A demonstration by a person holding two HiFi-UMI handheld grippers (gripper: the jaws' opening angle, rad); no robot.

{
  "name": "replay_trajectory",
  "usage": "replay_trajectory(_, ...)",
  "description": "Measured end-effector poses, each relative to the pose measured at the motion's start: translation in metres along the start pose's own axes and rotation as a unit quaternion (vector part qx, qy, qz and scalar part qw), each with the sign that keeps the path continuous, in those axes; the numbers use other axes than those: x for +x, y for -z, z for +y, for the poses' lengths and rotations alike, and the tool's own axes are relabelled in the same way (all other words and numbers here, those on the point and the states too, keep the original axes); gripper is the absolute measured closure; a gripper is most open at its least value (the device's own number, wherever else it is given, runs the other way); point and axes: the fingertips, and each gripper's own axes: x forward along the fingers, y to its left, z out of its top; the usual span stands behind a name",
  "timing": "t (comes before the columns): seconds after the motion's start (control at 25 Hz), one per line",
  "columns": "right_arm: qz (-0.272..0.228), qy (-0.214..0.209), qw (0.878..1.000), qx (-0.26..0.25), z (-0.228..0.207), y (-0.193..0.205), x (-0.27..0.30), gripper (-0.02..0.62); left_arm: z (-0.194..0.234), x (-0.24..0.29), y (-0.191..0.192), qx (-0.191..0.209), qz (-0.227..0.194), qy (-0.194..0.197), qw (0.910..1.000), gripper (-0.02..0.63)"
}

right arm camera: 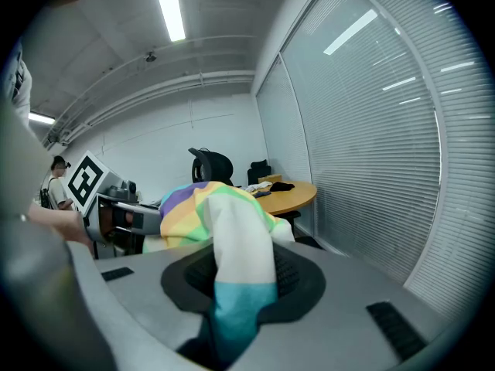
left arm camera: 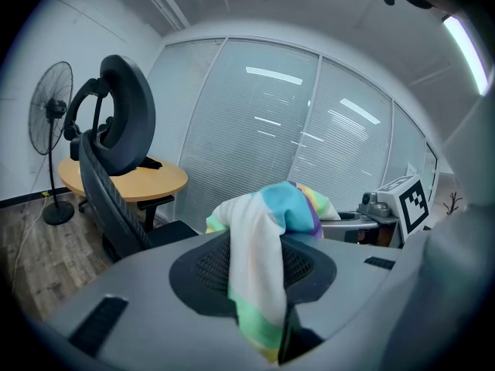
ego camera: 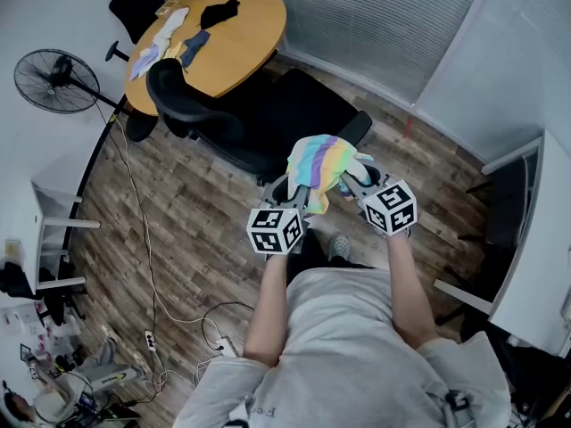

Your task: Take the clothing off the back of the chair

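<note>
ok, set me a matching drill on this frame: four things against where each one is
Things:
1. striped cloth
2. fan
3. black garment
4. office chair

Places:
A. standing by the wall
B. lying on the round table
C. clamped in both the left gripper and the right gripper
D. on the floor between the grippers and the table

Pairs: 1-C, 2-A, 3-B, 4-D
</note>
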Motion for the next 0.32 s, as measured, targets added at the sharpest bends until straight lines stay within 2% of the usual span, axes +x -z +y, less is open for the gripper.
replay_trajectory(0.32, 0.002, -0.002, 1.0, 0.0, -0.0009, 0.0012, 0.0035, 0.486, 0.0029, 0.0025, 0.0004, -0.002, 0.0, 0.002, 1.0, 0.479)
